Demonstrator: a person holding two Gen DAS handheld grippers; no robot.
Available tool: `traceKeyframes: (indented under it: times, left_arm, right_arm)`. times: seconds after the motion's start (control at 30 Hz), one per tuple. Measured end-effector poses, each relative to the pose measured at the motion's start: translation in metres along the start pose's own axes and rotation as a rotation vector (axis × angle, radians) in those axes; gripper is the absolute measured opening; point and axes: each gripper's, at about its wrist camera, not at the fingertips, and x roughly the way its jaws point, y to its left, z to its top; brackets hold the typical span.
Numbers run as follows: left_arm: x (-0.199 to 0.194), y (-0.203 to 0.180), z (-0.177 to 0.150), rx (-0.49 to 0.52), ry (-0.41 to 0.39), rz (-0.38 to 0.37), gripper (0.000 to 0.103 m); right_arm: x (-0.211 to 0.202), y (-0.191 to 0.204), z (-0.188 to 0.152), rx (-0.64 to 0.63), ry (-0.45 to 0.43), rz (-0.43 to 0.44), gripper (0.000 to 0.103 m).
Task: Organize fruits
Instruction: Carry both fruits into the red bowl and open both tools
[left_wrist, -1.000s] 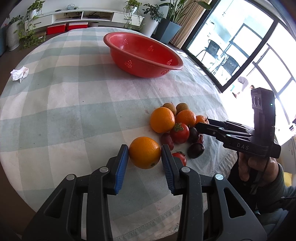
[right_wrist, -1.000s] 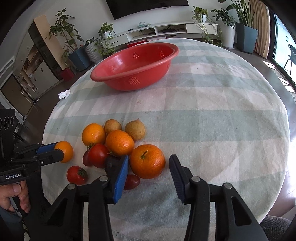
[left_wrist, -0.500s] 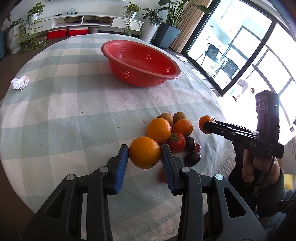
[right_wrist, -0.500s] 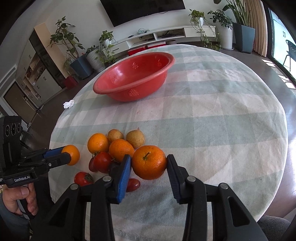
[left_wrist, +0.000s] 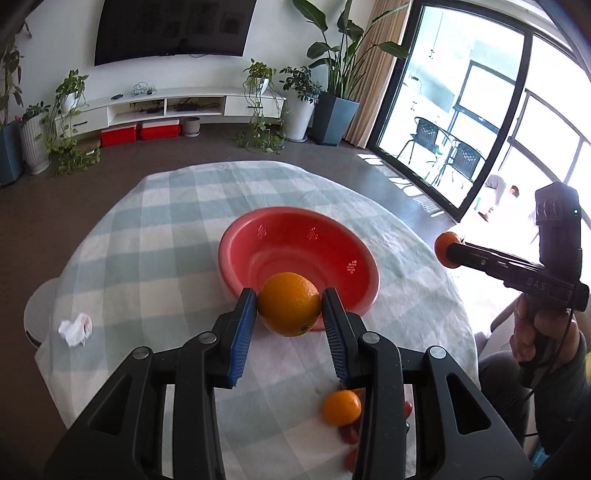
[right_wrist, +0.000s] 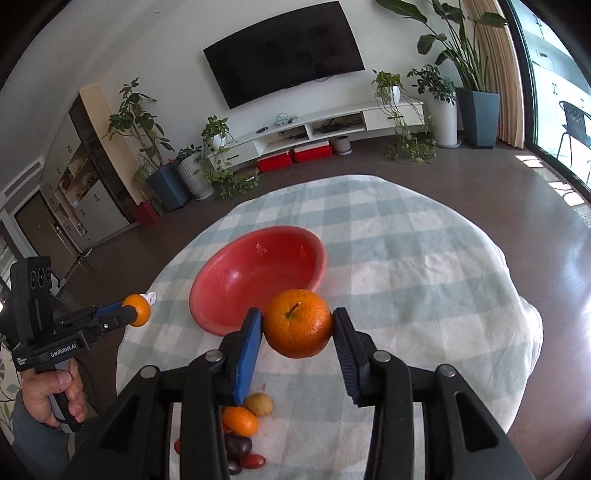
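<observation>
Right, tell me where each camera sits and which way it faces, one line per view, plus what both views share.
Left wrist view: sits on the left gripper, looking forward past its orange to the red colander; the right hand and right gripper show at right.
Right wrist view: sits on the right gripper, facing the same colander over its stemmed orange; the left hand and left gripper show at left.
Shared: colander, checked tablecloth, loose fruit pile, wall TV.
</observation>
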Motion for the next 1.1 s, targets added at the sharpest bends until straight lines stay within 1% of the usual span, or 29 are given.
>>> traceKeyframes:
  times: [0.1, 0.2, 0.33, 0.43, 0.47, 0.63, 0.67, 0.73, 0.97, 1.1]
  left_arm:
    - [0.032, -0.005, 0.031, 0.048, 0.031, 0.043, 0.034]
    - [0.066, -0.005, 0.046, 0.061, 0.083, 0.060, 0.034]
    - [0.110, -0.005, 0.045, 0.081, 0.173, 0.077, 0.034]
    - [0.131, -0.003, 0.035, 0.096, 0.210, 0.089, 0.034]
    - [0.137, -0.002, 0.032, 0.100, 0.222, 0.092, 0.034]
    - [0.161, 0.000, 0.020, 0.127, 0.272, 0.102, 0.034]
    - [0.165, -0.001, 0.019, 0.132, 0.278, 0.101, 0.034]
    - [0.171, -0.001, 0.018, 0.149, 0.275, 0.123, 0.034]
    - [0.178, -0.006, 0.018, 0.197, 0.277, 0.179, 0.035]
    - [0.180, -0.009, 0.016, 0.223, 0.277, 0.207, 0.035]
  right_arm:
    - [0.029, 0.011, 0.021, -0.035, 0.030, 0.024, 0.042]
    - [0.065, 0.020, 0.033, -0.081, 0.084, 0.005, 0.042]
    - [0.107, 0.030, 0.033, -0.173, 0.154, -0.034, 0.042]
    - [0.132, 0.031, 0.024, -0.242, 0.200, -0.083, 0.042]
    - [0.139, 0.031, 0.022, -0.258, 0.210, -0.085, 0.042]
    - [0.160, 0.029, 0.016, -0.294, 0.247, -0.089, 0.042]
    - [0.164, 0.029, 0.015, -0.300, 0.254, -0.092, 0.042]
    - [0.170, 0.028, 0.012, -0.311, 0.269, -0.108, 0.042]
    - [0.172, 0.033, 0.009, -0.379, 0.247, -0.173, 0.043]
    - [0.173, 0.034, 0.007, -0.411, 0.237, -0.187, 0.043]
